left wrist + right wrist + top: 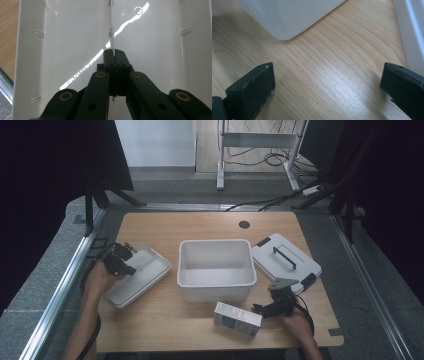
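A shallow white tray lies at the table's left. My left gripper is down in it, held by a hand at the tray's near-left end. In the left gripper view the tray's glossy floor spreads on both sides, and the left gripper is shut on the tray's thin upright middle rib, which runs into the seam between the jaws. My right gripper sits at the front right. In the right gripper view it stands open over bare wood, nothing between its jaws.
A deep white bin stands mid-table; its corner shows ahead of the right gripper. A white lid with a black handle lies right of the bin, its edge close by. A small cardboard box lies near the front edge.
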Available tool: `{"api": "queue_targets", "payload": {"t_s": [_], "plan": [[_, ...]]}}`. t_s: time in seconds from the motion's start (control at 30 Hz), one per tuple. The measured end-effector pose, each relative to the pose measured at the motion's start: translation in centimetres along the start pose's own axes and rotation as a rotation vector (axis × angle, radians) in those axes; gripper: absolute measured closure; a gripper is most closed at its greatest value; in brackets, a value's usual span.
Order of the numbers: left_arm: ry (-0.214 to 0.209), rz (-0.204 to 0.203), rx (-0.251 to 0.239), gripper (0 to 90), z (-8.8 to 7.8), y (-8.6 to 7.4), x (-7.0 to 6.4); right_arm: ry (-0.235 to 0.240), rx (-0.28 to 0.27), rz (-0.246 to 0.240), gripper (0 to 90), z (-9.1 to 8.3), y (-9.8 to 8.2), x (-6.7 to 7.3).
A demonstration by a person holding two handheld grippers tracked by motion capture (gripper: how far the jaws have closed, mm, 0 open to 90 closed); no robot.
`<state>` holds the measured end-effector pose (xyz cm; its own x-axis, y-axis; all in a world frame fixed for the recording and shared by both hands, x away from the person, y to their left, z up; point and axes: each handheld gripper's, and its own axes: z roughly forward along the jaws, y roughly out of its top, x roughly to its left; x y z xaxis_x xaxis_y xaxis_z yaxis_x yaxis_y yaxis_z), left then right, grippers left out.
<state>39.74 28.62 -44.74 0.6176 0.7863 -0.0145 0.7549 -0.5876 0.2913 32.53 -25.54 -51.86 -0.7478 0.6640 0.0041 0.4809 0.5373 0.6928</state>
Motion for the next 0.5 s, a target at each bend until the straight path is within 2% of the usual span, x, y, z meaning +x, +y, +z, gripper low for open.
{"api": "queue_targets", "payload": {"t_s": [0.2, 0.37, 0.43, 0.5], "plan": [[0.017, -0.004, 0.006, 89.7, 1.5, -0.5, 0.0, -0.001, -0.001, 0.001, 0.0, 0.0, 0.0, 0.0], [0.014, -0.015, 0.005, 89.5, 2.4, -0.8, -0.2, -0.001, 0.000, 0.002, 0.0, 0.0, 0.0, 0.0], [0.008, -0.027, 0.001, 88.9, 2.5, -0.8, -0.1, -0.001, 0.000, 0.003, 0.0, 0.0, 0.0, 0.0], [-0.018, -0.039, -0.005, 83.8, 2.4, -0.8, -0.2, -0.001, 0.000, 0.003, 0.0, 0.0, 0.0, 0.0]]}}
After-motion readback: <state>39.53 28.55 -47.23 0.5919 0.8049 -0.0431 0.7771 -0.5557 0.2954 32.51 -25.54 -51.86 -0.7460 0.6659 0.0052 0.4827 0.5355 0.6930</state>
